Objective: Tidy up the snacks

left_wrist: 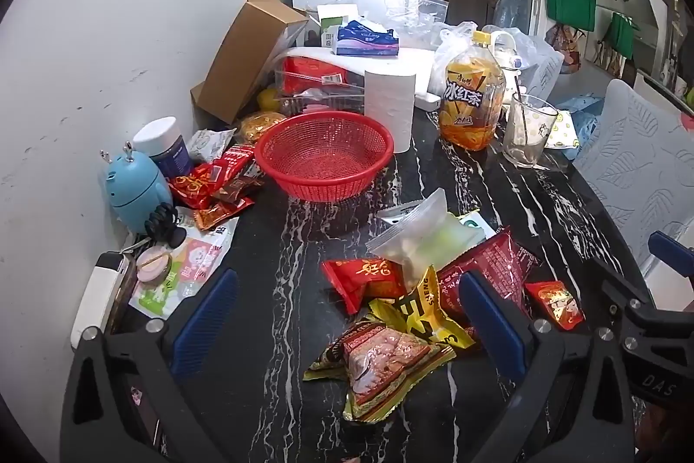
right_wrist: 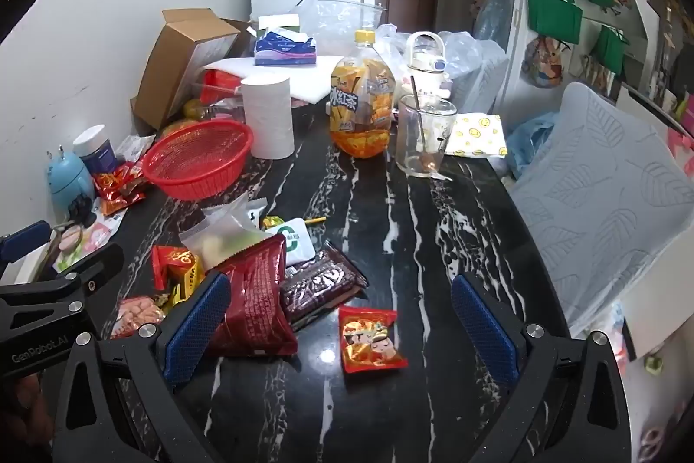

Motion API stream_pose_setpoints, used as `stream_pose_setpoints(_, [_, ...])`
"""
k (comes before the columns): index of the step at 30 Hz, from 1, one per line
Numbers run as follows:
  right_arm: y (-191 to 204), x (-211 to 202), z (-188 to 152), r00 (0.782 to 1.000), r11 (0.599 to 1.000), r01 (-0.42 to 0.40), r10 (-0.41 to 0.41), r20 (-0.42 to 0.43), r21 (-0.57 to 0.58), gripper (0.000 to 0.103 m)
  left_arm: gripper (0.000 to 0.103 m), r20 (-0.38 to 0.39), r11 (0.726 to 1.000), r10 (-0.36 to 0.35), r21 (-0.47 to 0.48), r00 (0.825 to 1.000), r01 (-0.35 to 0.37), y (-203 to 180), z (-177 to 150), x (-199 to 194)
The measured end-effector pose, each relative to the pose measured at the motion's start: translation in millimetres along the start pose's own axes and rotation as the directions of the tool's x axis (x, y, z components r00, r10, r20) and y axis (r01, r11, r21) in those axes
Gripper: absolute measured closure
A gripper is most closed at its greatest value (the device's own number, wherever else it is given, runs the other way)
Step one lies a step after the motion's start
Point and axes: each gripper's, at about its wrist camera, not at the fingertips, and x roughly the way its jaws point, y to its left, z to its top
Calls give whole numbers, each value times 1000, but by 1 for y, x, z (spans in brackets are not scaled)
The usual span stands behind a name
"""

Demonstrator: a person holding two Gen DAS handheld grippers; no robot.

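A pile of snack packets lies on the black marble table (left_wrist: 269, 354): a red packet (left_wrist: 362, 280), a yellow packet (left_wrist: 423, 311), a pink-brown packet (left_wrist: 381, 363), a dark red bag (right_wrist: 256, 302) and a clear pouch (left_wrist: 418, 239). A small red-gold packet (right_wrist: 371, 339) lies apart. An empty red mesh basket (left_wrist: 325, 155) stands behind, also in the right wrist view (right_wrist: 199, 159). My left gripper (left_wrist: 347, 326) is open above the pile. My right gripper (right_wrist: 342, 326) is open over the small red-gold packet.
More red packets (left_wrist: 212, 185) lie left of the basket beside a blue gadget (left_wrist: 136, 189) and a jar (left_wrist: 165, 146). A paper roll (left_wrist: 390, 107), tea bottle (left_wrist: 470, 103), glass cup (left_wrist: 529, 129), cardboard box (left_wrist: 243, 55) and a chair (right_wrist: 603, 194) surround the table.
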Motion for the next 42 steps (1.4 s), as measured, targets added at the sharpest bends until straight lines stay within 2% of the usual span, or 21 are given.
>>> stream_pose_setpoints(42, [-2,-2,0,1000,1000,4,-4,2,19,0,0,-5,1000,-14,7,1000,14,-1,-1,-4])
